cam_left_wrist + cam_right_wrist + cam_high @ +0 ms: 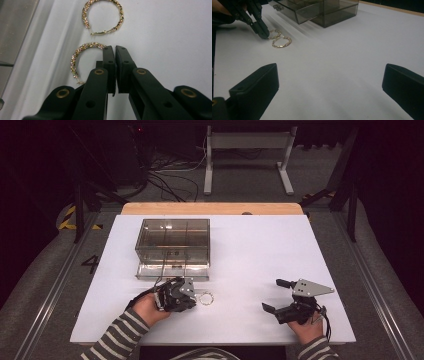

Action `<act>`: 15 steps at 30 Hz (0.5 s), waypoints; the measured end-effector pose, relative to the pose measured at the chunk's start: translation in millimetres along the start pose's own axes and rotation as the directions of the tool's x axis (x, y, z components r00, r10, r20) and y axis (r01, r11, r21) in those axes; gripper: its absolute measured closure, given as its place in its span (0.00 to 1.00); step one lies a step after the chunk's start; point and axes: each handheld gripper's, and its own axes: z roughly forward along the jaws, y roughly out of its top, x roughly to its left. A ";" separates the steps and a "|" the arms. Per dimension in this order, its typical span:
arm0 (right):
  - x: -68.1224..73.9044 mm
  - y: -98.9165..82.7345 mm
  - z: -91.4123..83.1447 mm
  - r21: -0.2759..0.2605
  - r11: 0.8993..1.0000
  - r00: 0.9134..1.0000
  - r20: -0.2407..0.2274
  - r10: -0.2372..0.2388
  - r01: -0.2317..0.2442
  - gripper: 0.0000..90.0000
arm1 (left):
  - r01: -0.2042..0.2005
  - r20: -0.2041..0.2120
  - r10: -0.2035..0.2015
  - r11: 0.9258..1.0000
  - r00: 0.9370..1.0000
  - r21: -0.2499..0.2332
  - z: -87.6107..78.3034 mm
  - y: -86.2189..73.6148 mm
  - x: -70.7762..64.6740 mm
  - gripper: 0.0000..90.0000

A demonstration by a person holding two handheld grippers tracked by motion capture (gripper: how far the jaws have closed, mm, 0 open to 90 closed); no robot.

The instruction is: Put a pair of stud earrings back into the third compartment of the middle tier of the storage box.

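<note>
White tabletop [260, 250], left gripper [115, 48] fingers pinched on near hoop earring [82, 51], grip point hidden, right gripper [329, 82] wide open, empty.

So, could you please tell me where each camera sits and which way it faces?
High view: above the person's side, looking forward and down on the table; both striped sleeves, hands and tongs show.
Left gripper view: on the left tongs, facing two hoop earrings; its shut black jaws show.
Right gripper view: on the right tongs, facing across the table; its open jaws show.
Shared: earrings, smoky drawer box.
</note>
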 end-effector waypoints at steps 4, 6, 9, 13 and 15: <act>-0.1 0.0 0.0 0.000 1.000 1.000 0.000 0.000 0.000 0.02 | -0.010 -0.016 0.010 1.000 1.000 0.001 -0.3 1.1 -1.6 0.98; -0.1 0.0 -0.2 0.000 1.000 1.000 0.000 0.001 -0.001 0.02 | -0.010 -0.027 0.010 1.000 1.000 -0.005 -1.6 2.0 -1.9 0.98; -0.2 0.0 -0.2 0.000 1.000 1.000 0.000 0.001 -0.001 0.02 | -0.009 -0.031 0.008 1.000 0.999 -0.021 -5.5 2.9 -1.0 0.98; -0.1 0.0 0.0 0.000 1.000 1.000 -0.001 -0.001 0.001 0.02 | -0.010 -0.042 0.008 0.999 0.999 -0.039 -12.6 3.5 -2.3 0.98; 0.0 0.0 0.1 0.000 1.000 1.000 -0.001 -0.001 0.001 0.02 | -0.011 -0.050 0.008 0.998 0.999 -0.054 -16.6 3.9 -2.9 0.98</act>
